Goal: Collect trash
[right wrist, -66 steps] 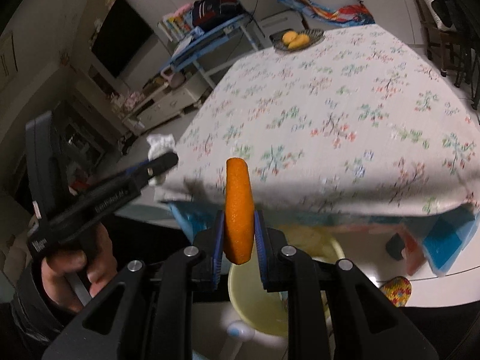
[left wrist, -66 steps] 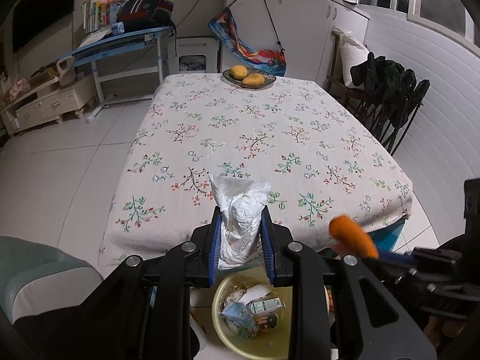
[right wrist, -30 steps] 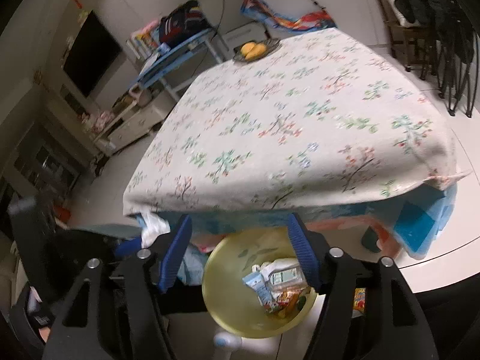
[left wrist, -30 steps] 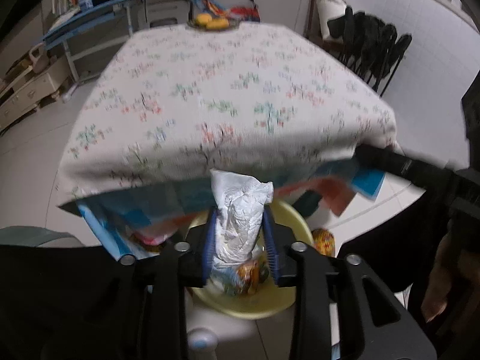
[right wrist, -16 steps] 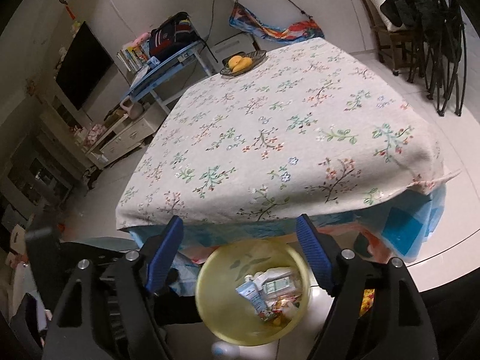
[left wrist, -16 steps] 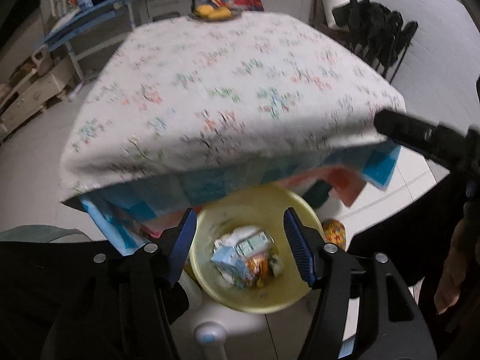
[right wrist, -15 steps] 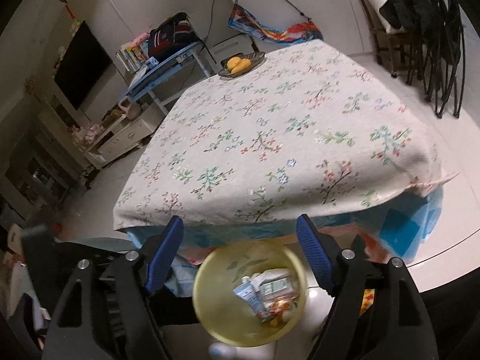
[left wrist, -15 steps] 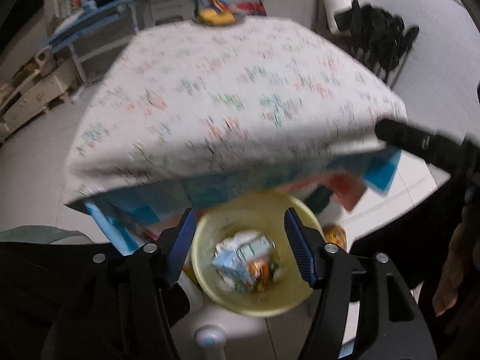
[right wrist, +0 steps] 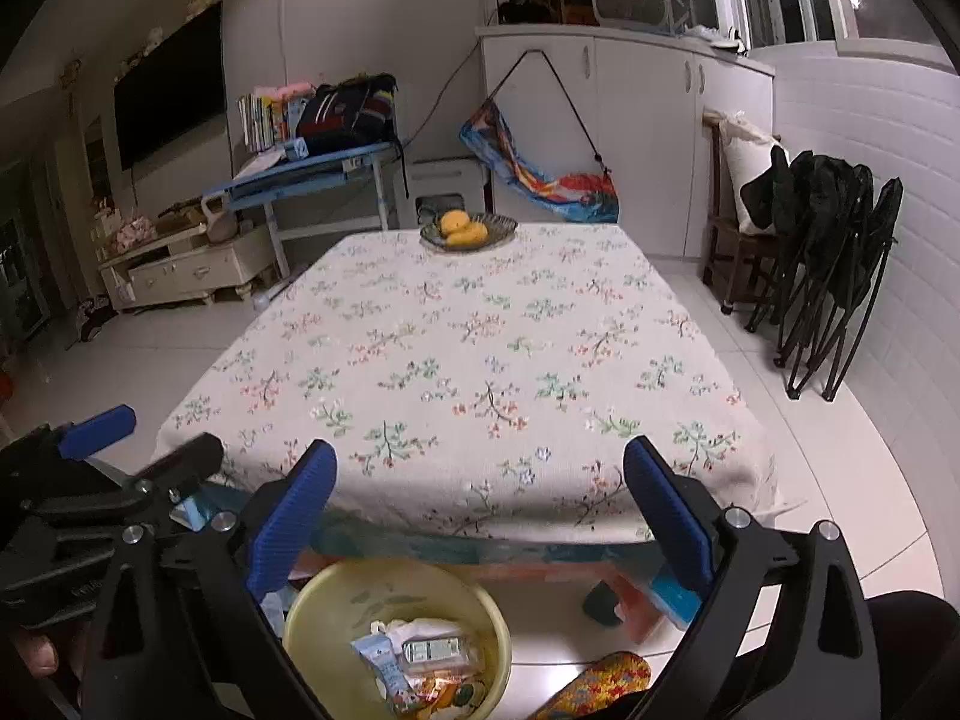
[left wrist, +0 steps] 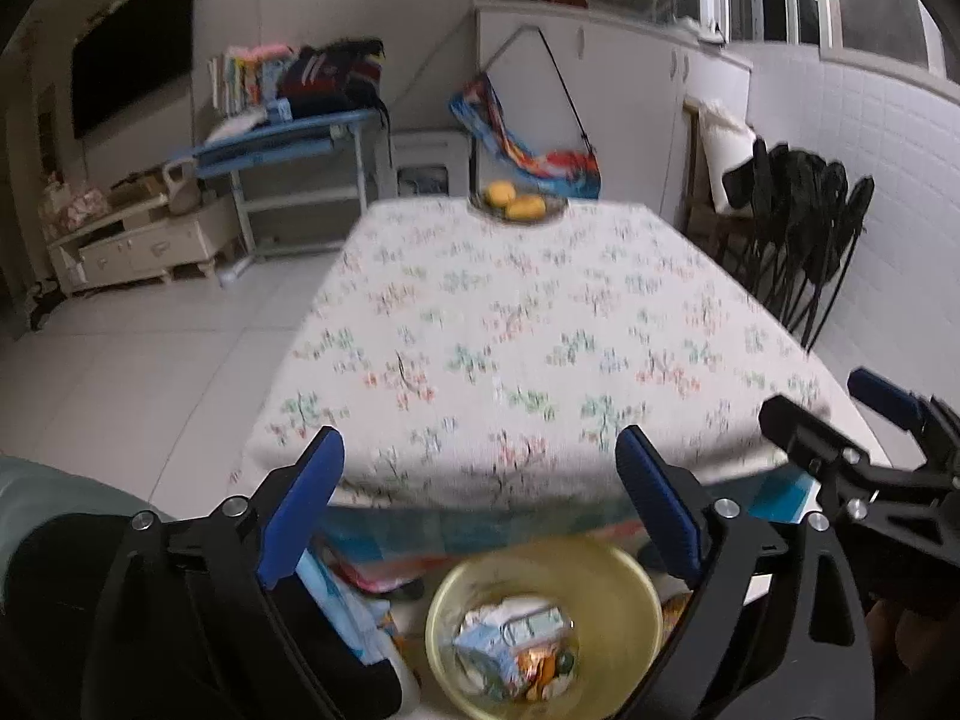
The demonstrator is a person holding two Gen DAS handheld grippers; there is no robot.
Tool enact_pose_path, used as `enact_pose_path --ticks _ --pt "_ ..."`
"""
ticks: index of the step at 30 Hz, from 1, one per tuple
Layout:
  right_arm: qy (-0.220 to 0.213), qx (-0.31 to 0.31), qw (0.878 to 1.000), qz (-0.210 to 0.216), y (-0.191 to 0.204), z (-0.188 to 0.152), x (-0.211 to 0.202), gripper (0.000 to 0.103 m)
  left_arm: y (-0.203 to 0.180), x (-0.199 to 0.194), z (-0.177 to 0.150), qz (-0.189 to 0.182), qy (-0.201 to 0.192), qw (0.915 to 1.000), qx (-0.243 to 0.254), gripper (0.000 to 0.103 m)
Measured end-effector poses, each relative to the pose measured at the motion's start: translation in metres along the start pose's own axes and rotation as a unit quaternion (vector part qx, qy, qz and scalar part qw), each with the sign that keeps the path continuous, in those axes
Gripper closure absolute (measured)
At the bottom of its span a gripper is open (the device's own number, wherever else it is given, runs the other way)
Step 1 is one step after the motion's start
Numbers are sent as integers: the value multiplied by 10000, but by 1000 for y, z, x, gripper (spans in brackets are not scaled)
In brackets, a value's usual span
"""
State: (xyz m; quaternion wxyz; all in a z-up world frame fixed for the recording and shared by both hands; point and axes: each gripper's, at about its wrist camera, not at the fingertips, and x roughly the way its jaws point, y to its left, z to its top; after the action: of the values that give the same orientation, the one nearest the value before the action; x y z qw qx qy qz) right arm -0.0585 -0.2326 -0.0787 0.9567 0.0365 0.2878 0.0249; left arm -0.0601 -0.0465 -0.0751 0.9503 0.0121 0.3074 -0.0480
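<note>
A yellow bin (left wrist: pixel 624 591) (right wrist: pixel 354 594) stands on the floor under the table's near edge, holding cartons, wrappers and a white wad (left wrist: pixel 516 639) (right wrist: pixel 420 654). My left gripper (left wrist: pixel 479 443) hangs above and just before the bin, its jaws opening wide with nothing between them. My right gripper (right wrist: pixel 480 450) hovers beside it, jaws also opening and empty. Each gripper shows in the other's view: the right gripper (left wrist: pixel 819 394) at the right edge, the left gripper (right wrist: pixel 163 435) at the left edge.
The table's floral cloth (right wrist: pixel 480 348) spreads ahead, with a fruit bowl (right wrist: pixel 467 231) at its far end. Folded black chairs (right wrist: pixel 831 276) lean on the right wall. A blue desk (right wrist: pixel 312 171) and a low cabinet (right wrist: pixel 180 270) stand at the left. A patterned slipper (right wrist: pixel 600 684) lies by the bin.
The left gripper let go of the white wad, which now lies in the bin. Both grippers' jaws spread wider. Both grippers rose and tilted up, so more of the table shows.
</note>
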Motion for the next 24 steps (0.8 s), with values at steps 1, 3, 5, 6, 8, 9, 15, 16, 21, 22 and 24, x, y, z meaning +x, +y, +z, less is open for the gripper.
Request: enact_pose_path --ticks 1,3,5,6,8,9,15,16,21,22,24 --pt "-33 27 10000 -13 -1 1 0 9 0 -2 2 0 -37 10000 -27 13" --pt "-109 101 9999 -63 -4 4 -1 9 1 -5 5 5 -121 9999 -74 13" --pt "-196 177 9996 -119 -6 6 -2 9 0 -7 8 39 -204 9998 -60 13" --pt "-231 204 9994 -130 -7 6 -3 9 0 -8 9 65 -274 9996 -46 12" --pt "-306 241 9991 -182 -8 8 -5 8 0 -10 10 83 -350 9993 -42 12" --pt "-334 251 9989 -204 -9 9 -5 8 1 -10 11 92 -379 9992 -55 12" --pt "-467 265 9979 -363 -10 13 -3 7 11 -10 19 229 -564 9979 -238 9" --pt "-480 252 9978 -376 -10 13 -3 7 11 -11 19 245 -589 9977 -247 9" --pt "-530 152 9975 -431 -6 15 -2 7 12 -13 22 308 -705 9967 -239 7" --pt "-533 142 9975 -434 -5 15 -1 7 12 -13 22 314 -709 9967 -239 7" --pt "-536 140 9975 -442 -5 14 -1 7 12 -13 23 327 -728 9965 -236 7"
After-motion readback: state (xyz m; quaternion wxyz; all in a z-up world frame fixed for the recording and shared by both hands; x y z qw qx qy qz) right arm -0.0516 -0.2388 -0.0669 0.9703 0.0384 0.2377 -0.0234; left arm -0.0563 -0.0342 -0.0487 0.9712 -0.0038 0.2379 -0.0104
